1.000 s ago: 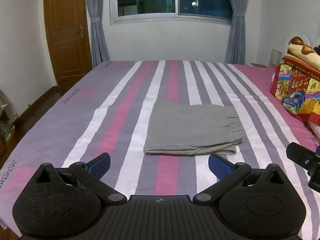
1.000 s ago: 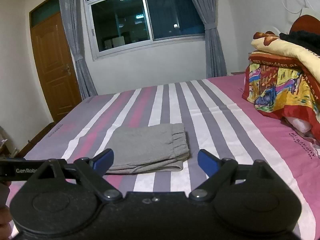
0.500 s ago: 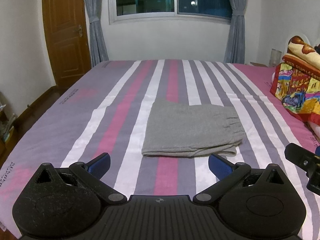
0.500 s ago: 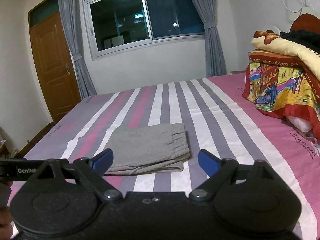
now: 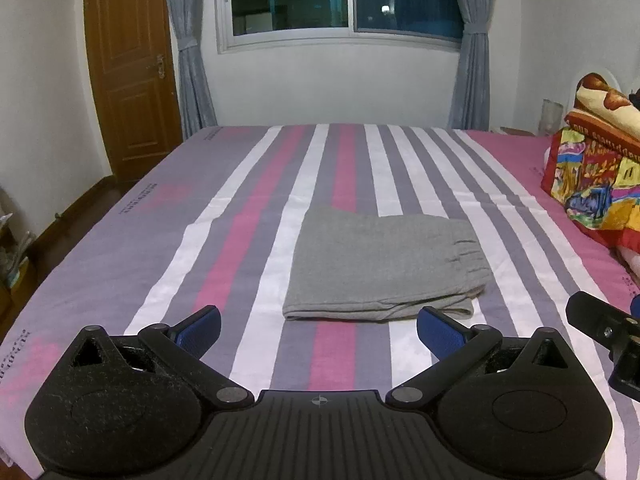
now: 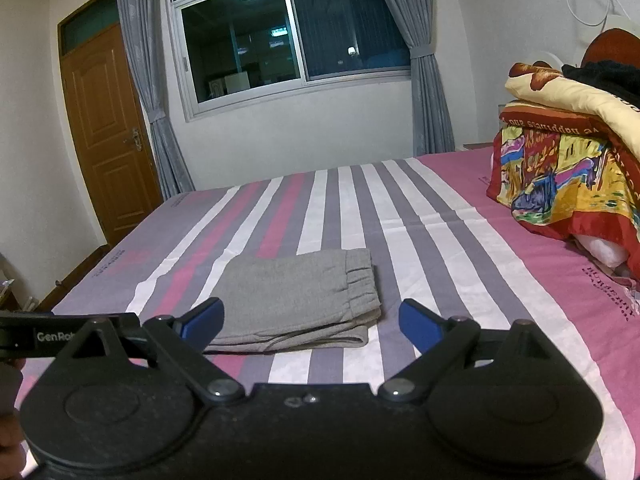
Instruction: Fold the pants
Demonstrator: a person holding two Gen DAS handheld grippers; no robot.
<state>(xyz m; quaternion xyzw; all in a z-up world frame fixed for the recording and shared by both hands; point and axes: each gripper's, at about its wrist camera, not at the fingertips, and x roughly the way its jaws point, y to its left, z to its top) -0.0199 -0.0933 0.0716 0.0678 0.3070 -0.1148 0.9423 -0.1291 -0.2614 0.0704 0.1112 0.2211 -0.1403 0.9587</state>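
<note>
The grey pants (image 5: 380,264) lie folded into a flat rectangle on the striped bed sheet (image 5: 240,216), waistband to the right. They also show in the right wrist view (image 6: 300,300). My left gripper (image 5: 318,326) is open and empty, held back from the near edge of the pants. My right gripper (image 6: 311,318) is open and empty, just short of the near edge of the pants. Part of the right gripper shows at the right edge of the left wrist view (image 5: 608,332).
A pile of colourful blankets (image 6: 568,160) lies at the right end of the bed. A wooden door (image 5: 132,64) is at the far left. A window with grey curtains (image 5: 340,0) fills the far wall. The floor (image 5: 60,232) drops off left of the bed.
Both grippers have drawn back a little from the folded pants. The pants have not moved and both grippers stay open.
</note>
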